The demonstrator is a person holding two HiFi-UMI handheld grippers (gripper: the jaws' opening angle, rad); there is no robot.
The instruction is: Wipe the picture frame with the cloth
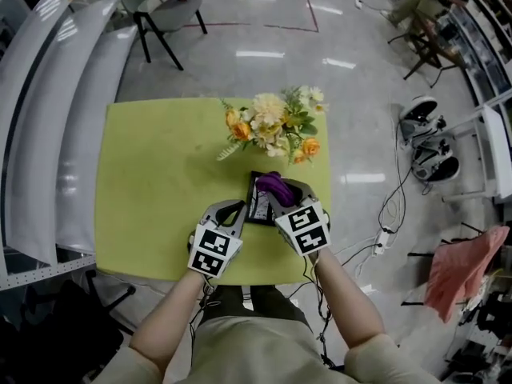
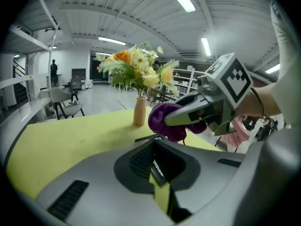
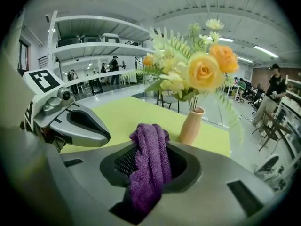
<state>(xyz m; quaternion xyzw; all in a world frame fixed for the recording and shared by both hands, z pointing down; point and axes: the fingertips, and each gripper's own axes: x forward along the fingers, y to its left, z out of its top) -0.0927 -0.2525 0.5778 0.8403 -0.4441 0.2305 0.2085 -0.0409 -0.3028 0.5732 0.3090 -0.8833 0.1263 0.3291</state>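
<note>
The picture frame (image 1: 260,202) is low over the yellow-green table (image 1: 152,190), on the person's side of the flower vase (image 1: 272,126). The left gripper (image 1: 234,212) clamps the frame's edge between its 2 jaws. The right gripper (image 1: 284,192) pinches the purple cloth (image 1: 276,185), held at the frame's end nearest the vase.

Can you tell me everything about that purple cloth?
The purple cloth is soft and fuzzy, like a knitted towel. It is bunched up, not flat. The right claw pinches it, with a rounded lump poking out past the tips. It sits over the dark picture frame, near the flower vase on the yellow-green table.
</note>
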